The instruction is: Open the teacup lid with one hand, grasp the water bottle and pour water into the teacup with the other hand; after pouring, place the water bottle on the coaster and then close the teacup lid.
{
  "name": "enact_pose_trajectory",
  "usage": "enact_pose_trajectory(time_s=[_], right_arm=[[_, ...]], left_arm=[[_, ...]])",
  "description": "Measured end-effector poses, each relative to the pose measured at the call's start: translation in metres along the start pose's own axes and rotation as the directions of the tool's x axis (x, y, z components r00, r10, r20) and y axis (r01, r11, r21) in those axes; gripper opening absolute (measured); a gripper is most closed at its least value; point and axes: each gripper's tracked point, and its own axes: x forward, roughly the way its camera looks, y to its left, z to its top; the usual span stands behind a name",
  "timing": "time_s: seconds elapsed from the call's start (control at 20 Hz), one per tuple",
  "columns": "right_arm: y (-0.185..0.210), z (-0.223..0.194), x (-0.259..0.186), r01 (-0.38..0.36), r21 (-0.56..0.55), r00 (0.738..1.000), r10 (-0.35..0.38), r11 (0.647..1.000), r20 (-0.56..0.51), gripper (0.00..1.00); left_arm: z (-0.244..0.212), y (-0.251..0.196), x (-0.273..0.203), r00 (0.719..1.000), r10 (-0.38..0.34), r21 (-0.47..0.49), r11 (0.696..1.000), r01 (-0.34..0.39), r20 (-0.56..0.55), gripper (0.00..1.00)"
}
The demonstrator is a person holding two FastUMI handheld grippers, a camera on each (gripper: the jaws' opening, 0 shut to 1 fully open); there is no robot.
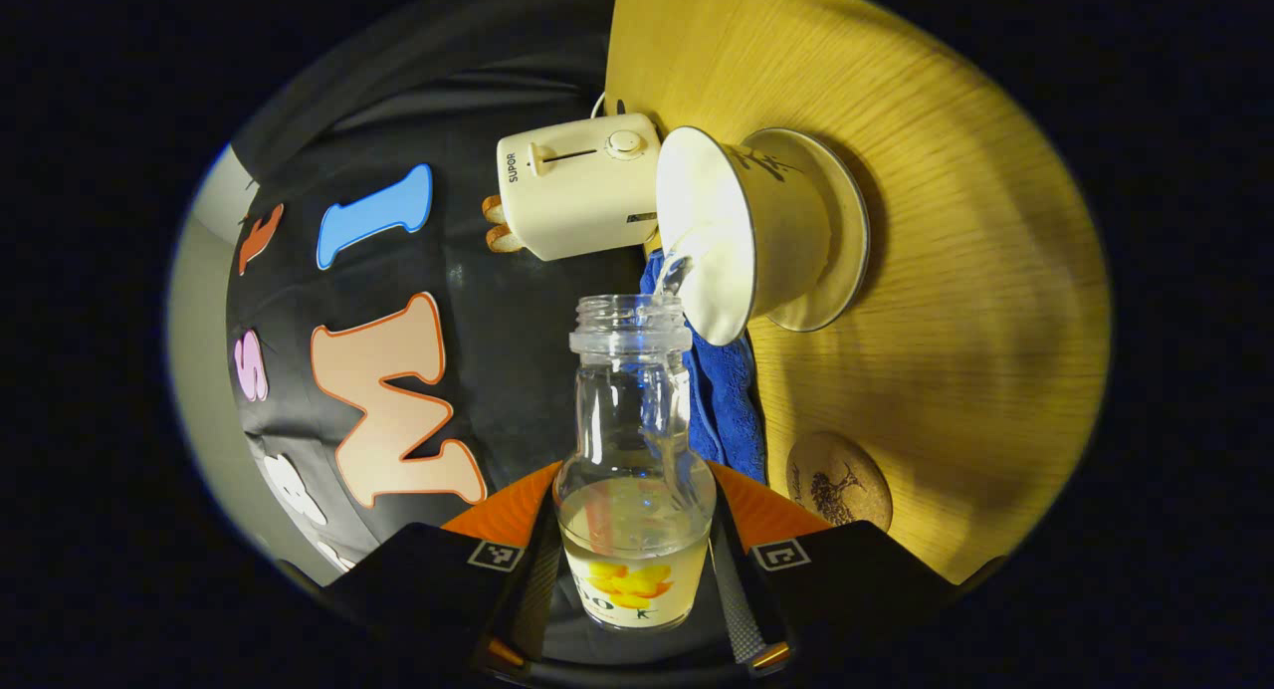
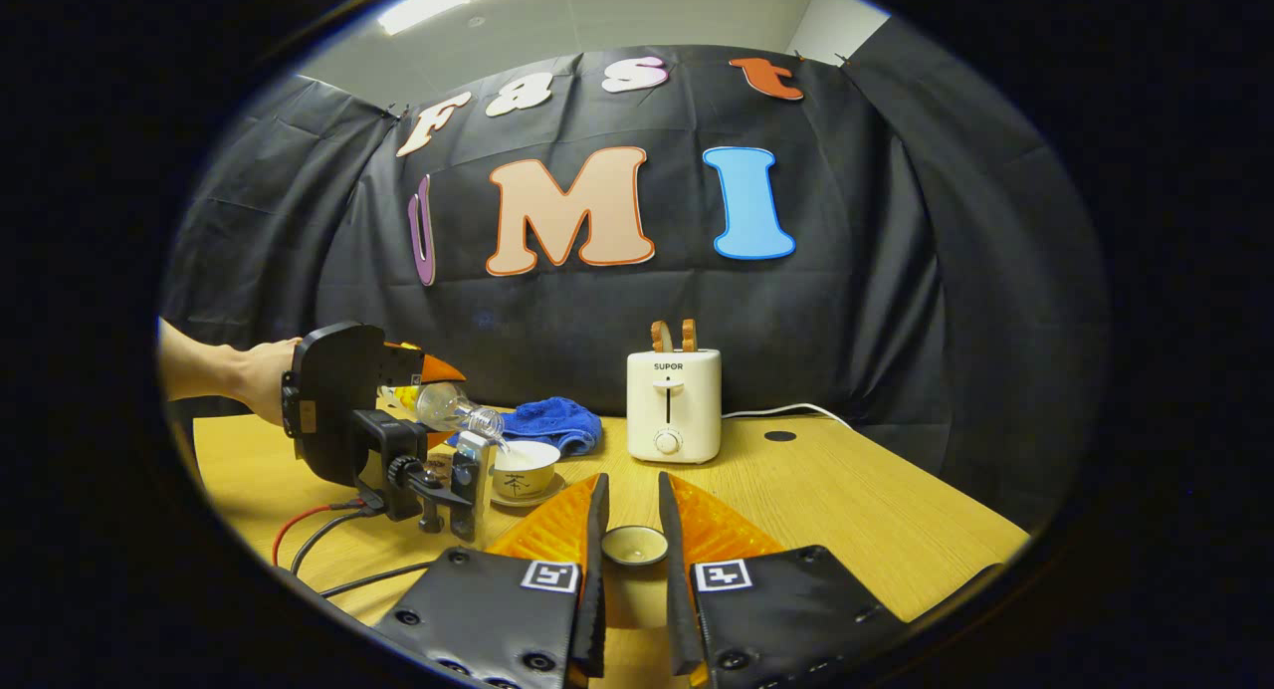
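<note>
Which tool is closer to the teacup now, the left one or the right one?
Left. The left tool holds the water bottle tilted with its mouth right at the teacup rim, pouring. The right tool holds the lid away from the cup, nearer the camera.

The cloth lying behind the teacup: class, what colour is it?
Blue. The cloth shows best in the right gripper view, just behind the teacup.

White teacup (image 1: pixel 756 231), blue cloth (image 1: pixel 722 390)
</note>
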Motion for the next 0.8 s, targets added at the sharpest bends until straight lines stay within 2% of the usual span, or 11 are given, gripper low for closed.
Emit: enact_pose_trajectory(time_s=[0.8], right_arm=[[0.002, -0.001, 0.000, -0.012, 0.001, 1.000, 0.012, 1.000, -0.001, 0.28]], left_arm=[[0.009, 0.011, 0.000, 0.999, -0.035, 0.156, 0.987, 0.036, -0.004, 0.67]])
